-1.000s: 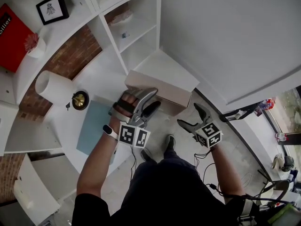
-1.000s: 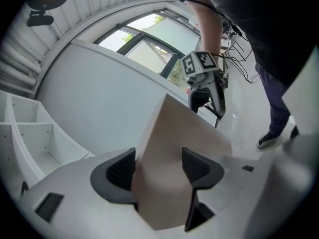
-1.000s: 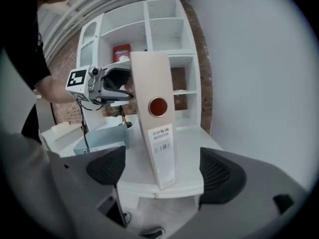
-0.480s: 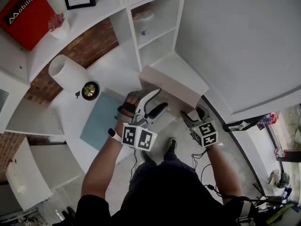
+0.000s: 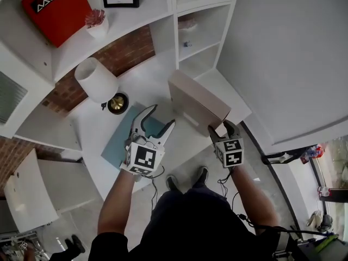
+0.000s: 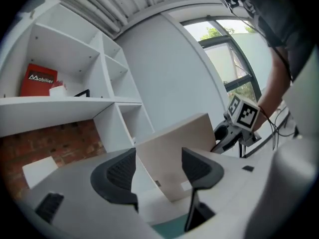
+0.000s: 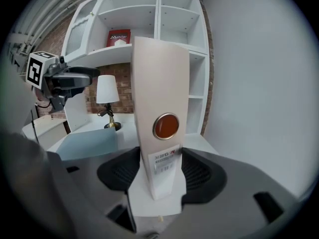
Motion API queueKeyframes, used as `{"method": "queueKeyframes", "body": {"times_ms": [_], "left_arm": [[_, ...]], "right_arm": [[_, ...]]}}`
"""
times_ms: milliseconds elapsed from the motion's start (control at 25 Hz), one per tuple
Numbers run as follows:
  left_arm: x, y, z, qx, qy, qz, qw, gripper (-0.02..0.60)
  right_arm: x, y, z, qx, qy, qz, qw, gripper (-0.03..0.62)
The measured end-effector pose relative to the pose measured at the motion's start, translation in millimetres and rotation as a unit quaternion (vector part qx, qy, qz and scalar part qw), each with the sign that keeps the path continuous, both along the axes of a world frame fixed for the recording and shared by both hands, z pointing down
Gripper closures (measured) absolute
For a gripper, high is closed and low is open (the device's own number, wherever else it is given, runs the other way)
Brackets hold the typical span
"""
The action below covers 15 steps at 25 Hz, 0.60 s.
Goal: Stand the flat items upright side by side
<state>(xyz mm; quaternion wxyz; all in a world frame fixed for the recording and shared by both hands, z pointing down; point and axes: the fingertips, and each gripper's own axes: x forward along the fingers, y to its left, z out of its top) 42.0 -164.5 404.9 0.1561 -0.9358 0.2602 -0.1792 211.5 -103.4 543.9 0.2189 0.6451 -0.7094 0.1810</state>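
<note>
The fingers [image 7: 202, 176] of the right gripper [image 5: 222, 129] have just been closing, and they now press from both sides on the lower end of the spine of a beige binder [image 5: 198, 102]. In the right gripper view the spine faces the camera. It carries a round orange ring with a white label under it, and its long axis is vertical. The binder stands on its lower edge on the white surface [image 5: 147, 88], in front of the shelf unit. In the head view its top edge runs from the shelves toward the right gripper, with the broad faces to either side.

The left gripper [image 5: 162, 115] has its fingers apart and nothing between them. It hangs over a teal folder [image 5: 122, 140], which lies flat on the surface just beside the binder. A white lamp [image 5: 97, 80] stands behind the folder.
</note>
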Motion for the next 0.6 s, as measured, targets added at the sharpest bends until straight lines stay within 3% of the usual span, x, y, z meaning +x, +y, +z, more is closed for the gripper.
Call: {"method": "queueKeyframes", "body": {"times_ms": [160, 600], "left_arm": [[-29, -9, -2, -0.033, 0.033, -0.028, 0.9985, 0.295], [-96, -28, 4, -0.079, 0.069, -0.055, 0.993, 0.302]], "right_arm": [[-15, -25, 1, -0.005, 0.014, 0.015, 1.0, 0.336], [-40, -91, 4, -0.024, 0.01, 0.087, 0.996, 0.364]]}}
